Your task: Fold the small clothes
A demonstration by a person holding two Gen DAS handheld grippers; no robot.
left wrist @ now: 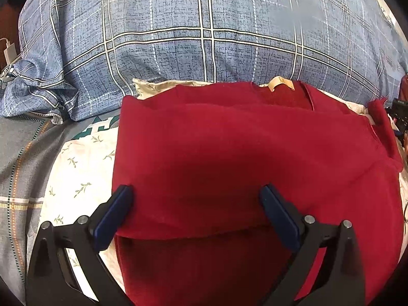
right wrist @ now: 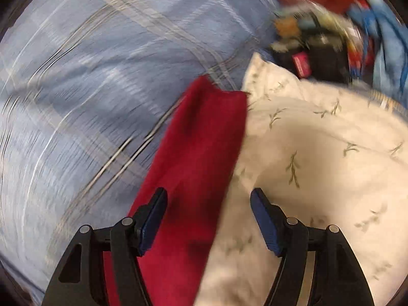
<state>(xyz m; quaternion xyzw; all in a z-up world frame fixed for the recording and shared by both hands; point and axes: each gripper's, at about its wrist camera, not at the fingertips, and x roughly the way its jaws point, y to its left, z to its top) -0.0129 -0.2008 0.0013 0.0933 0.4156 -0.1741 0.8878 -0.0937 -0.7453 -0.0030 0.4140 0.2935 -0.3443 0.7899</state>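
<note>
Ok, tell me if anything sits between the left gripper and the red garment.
Nothing visible does. The left gripper is open right over the red garment, its fingers either side of the near folded edge. The garment lies on a floral white cloth, with a blue plaid pillow behind it.

Blue plaid duvet (left wrist: 204,25) bulging across the upper field, crumpled at its left corner. White bedding printed with green leaf sprigs (left wrist: 76,173) below and in front of it. Grey sheet with orange and teal stripes (left wrist: 17,178) at far left. White charger with cable (left wrist: 9,53) at the left edge. Heap of dark and colourful items (right wrist: 326,48) at upper right (blurred, not identifiable).
</note>
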